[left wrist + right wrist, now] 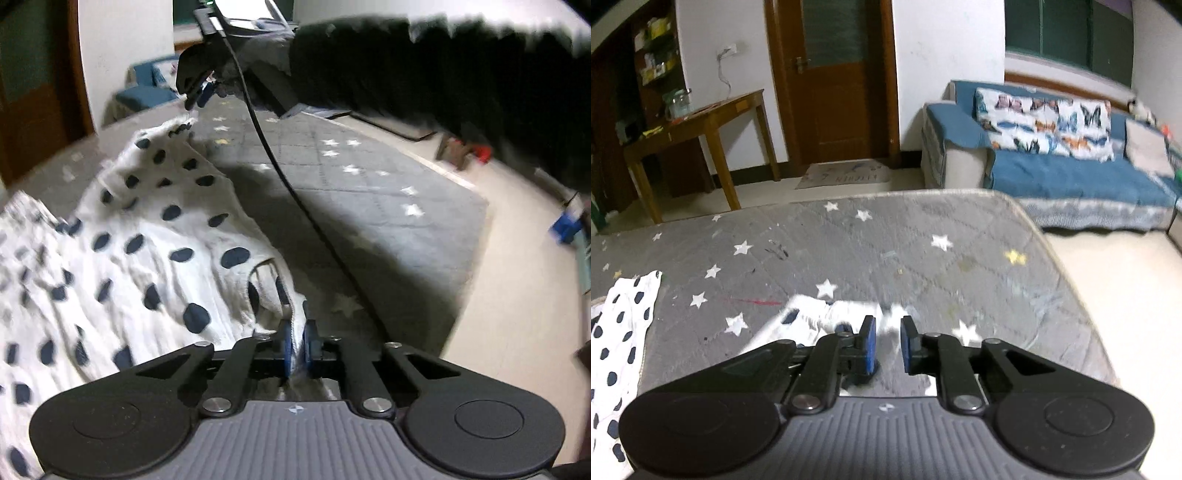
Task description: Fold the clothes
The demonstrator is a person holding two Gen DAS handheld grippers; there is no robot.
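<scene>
1. The left gripper [299, 341] has its blue pads pressed together on a hem of the white polka-dot garment [147, 236], with the fabric pinched between them.
2. The right gripper [887, 341] has its jaws a little apart; blurred white cloth lies just past the tips, but the pads do not appear to press on it.
3. From the left gripper the garment spreads away and off to its left over the grey star-print mat [369, 192]; its far tip lies just below the right gripper as seen in the left wrist view.
4. Its long axis seems to run from one gripper toward the other, the held edge forming a ridge between them.
5. I'd say the folding is early: the cloth is rumpled, and no neat fold shows.
6. Smoothing and folding are all left.
</scene>
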